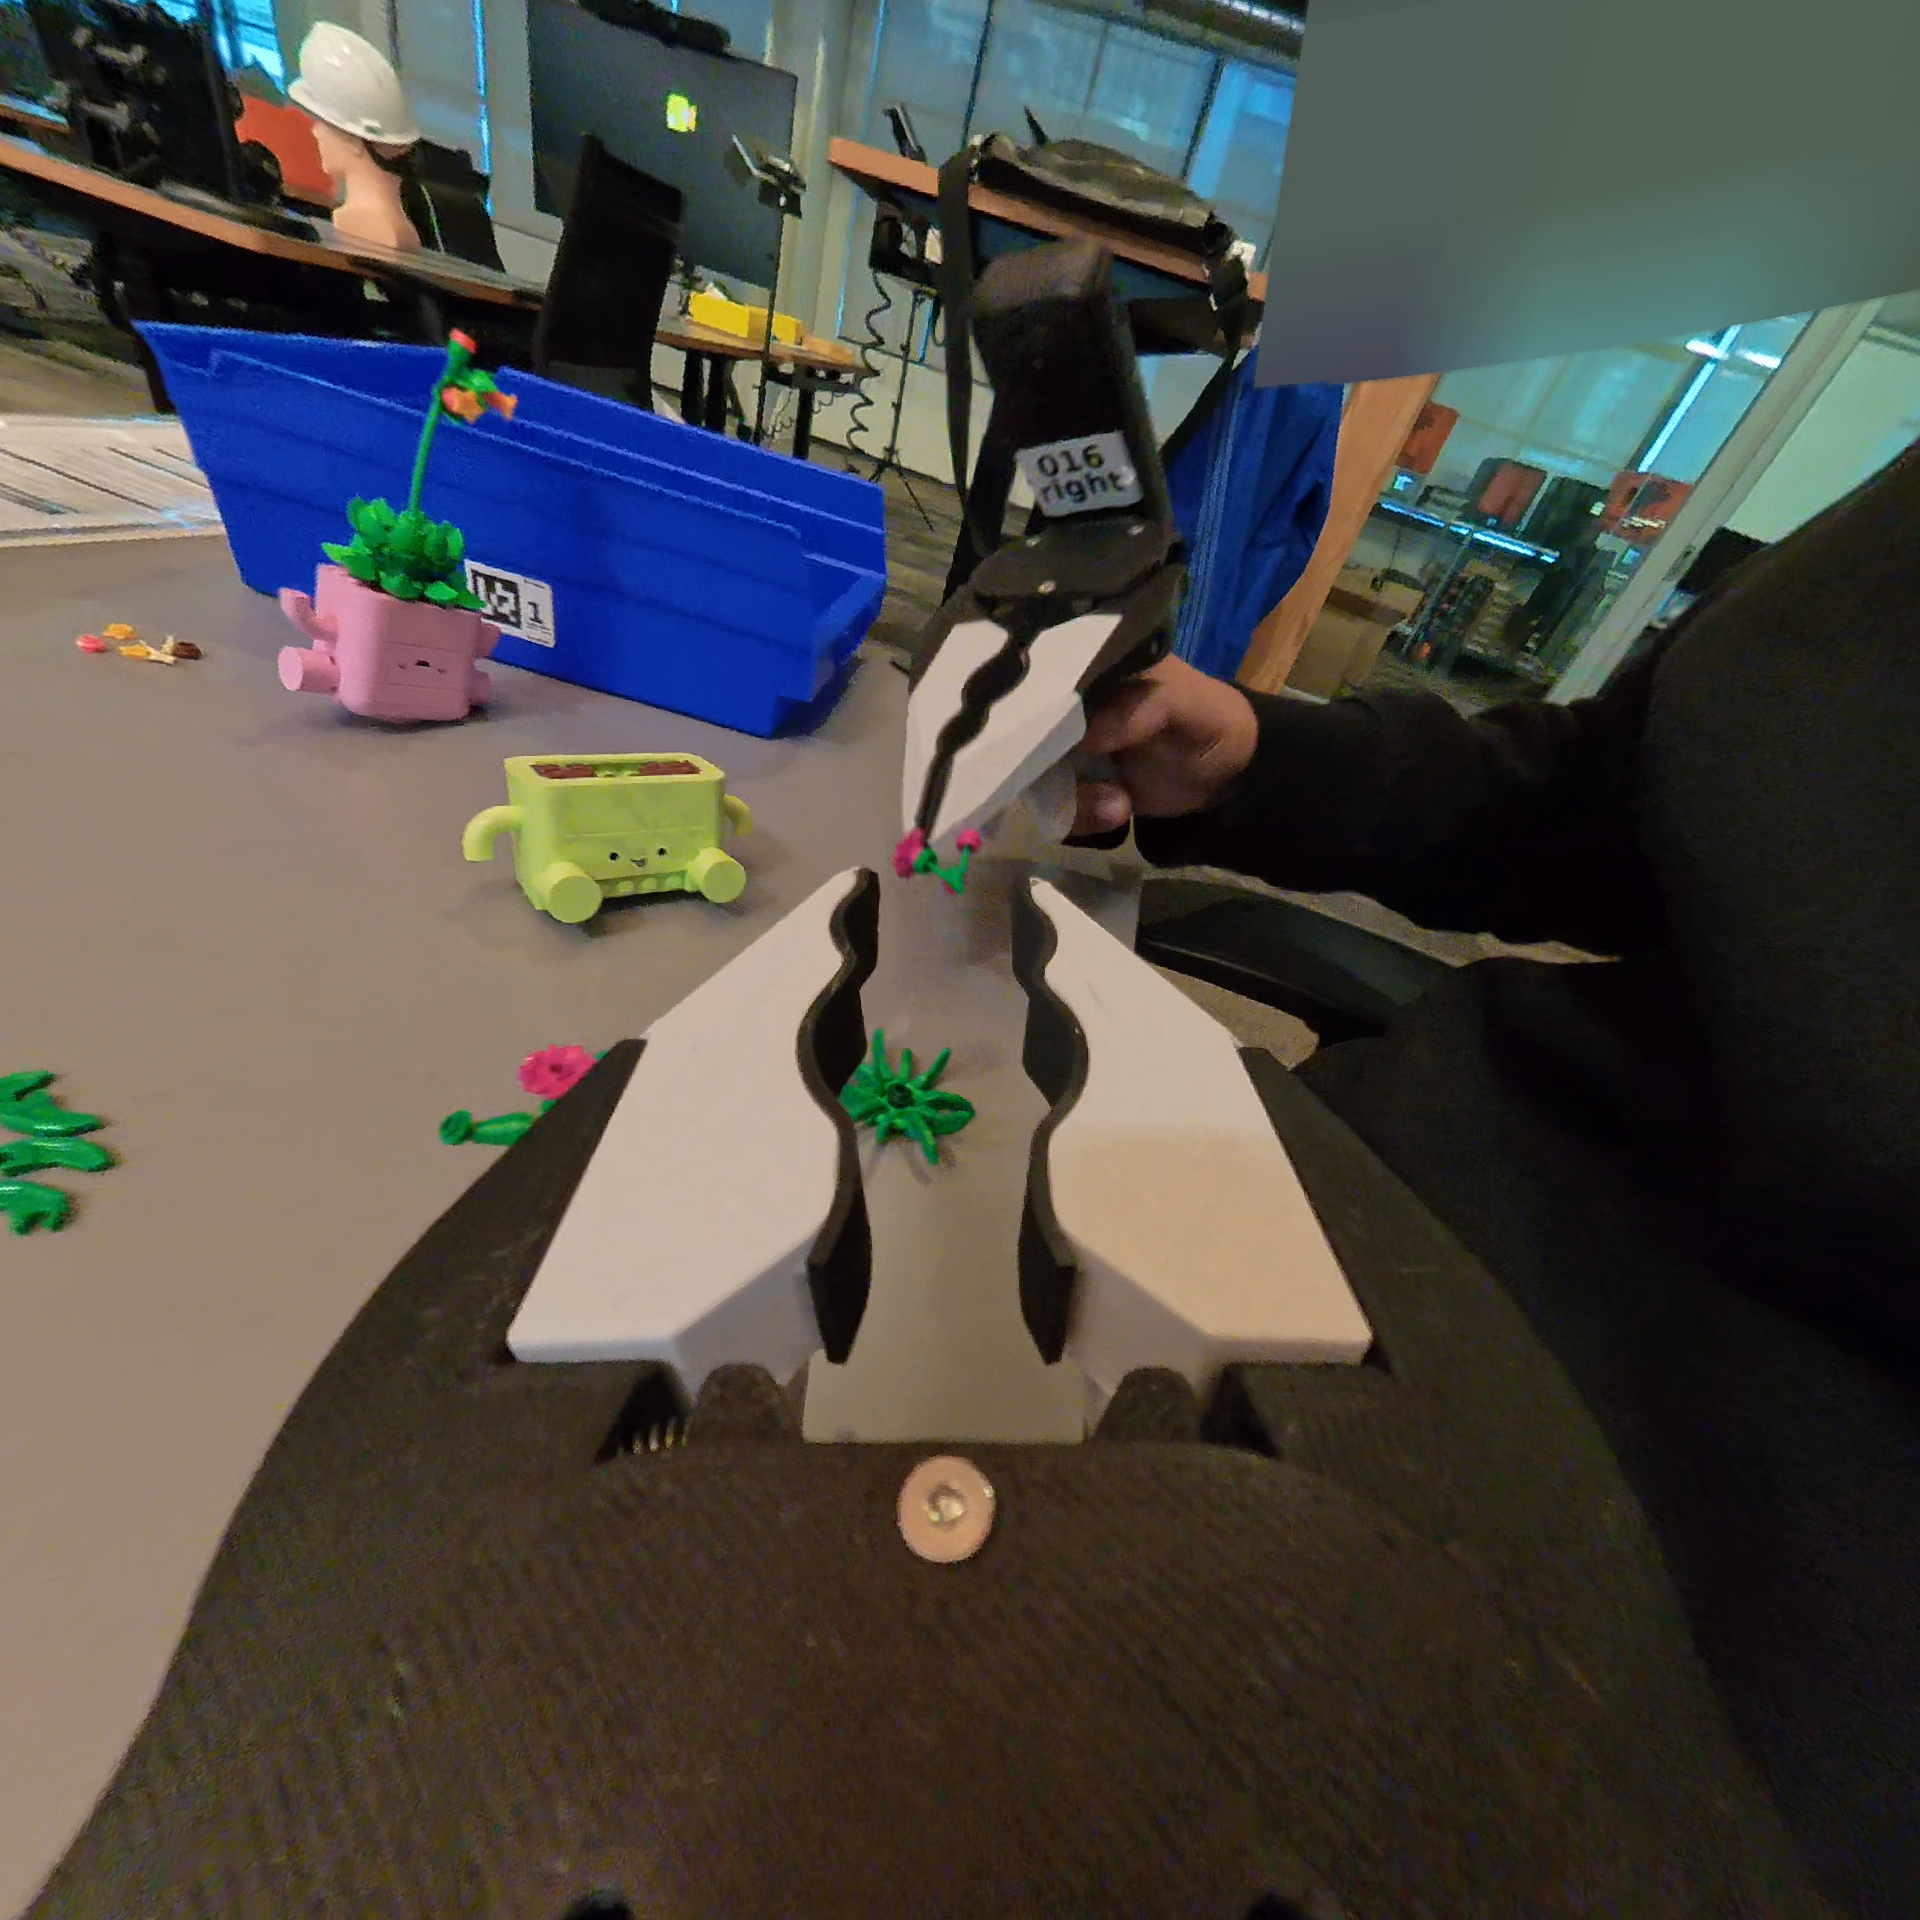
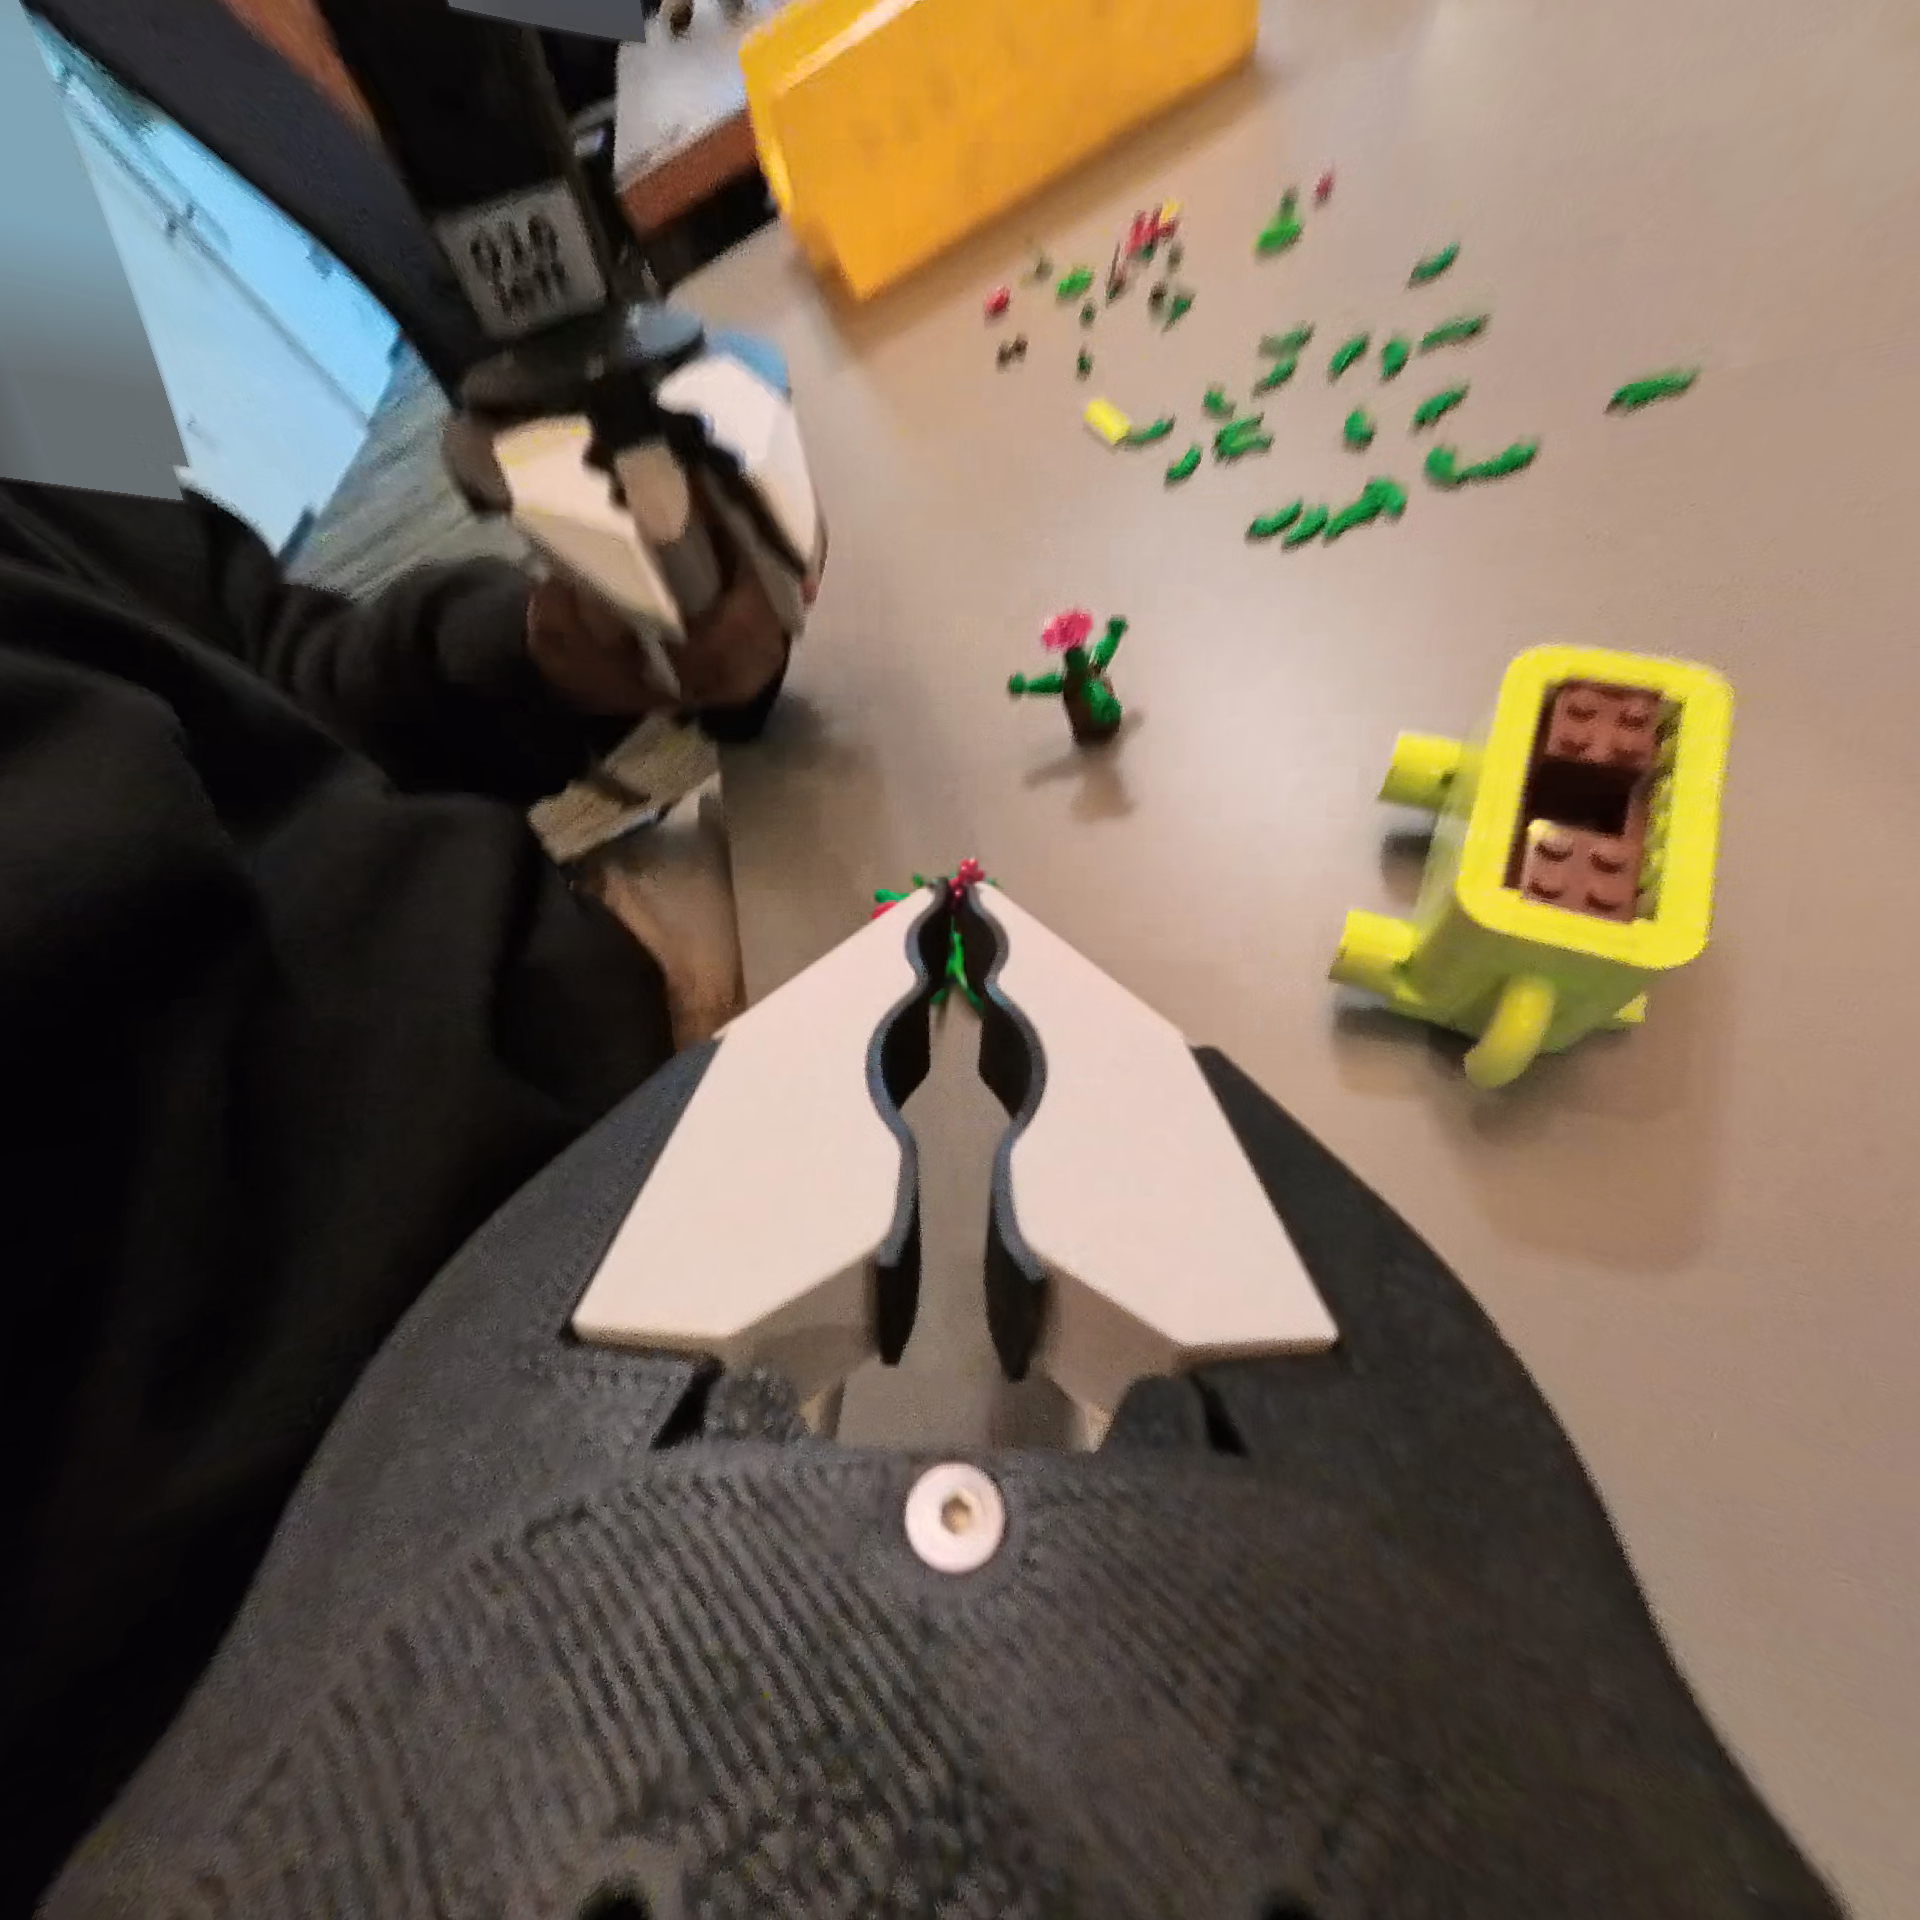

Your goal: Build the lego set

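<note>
My right gripper is shut on a small green stem with pink flowers; it also shows in the left wrist view, holding the flower stem above the table. My left gripper is open and empty, just below that stem, with a green spiky leaf piece on the table between its fingers. A lime-green pot figure with brown bricks inside stands on the table, also in the right wrist view. A small cactus with a pink flower stands nearby.
A finished pink pot with a tall plant stands before a blue bin. Several loose green leaves lie scattered near a yellow bin. More leaves lie at left. A person's dark sleeve is at right. My hands' fingertips stand some 8 cm from each other.
</note>
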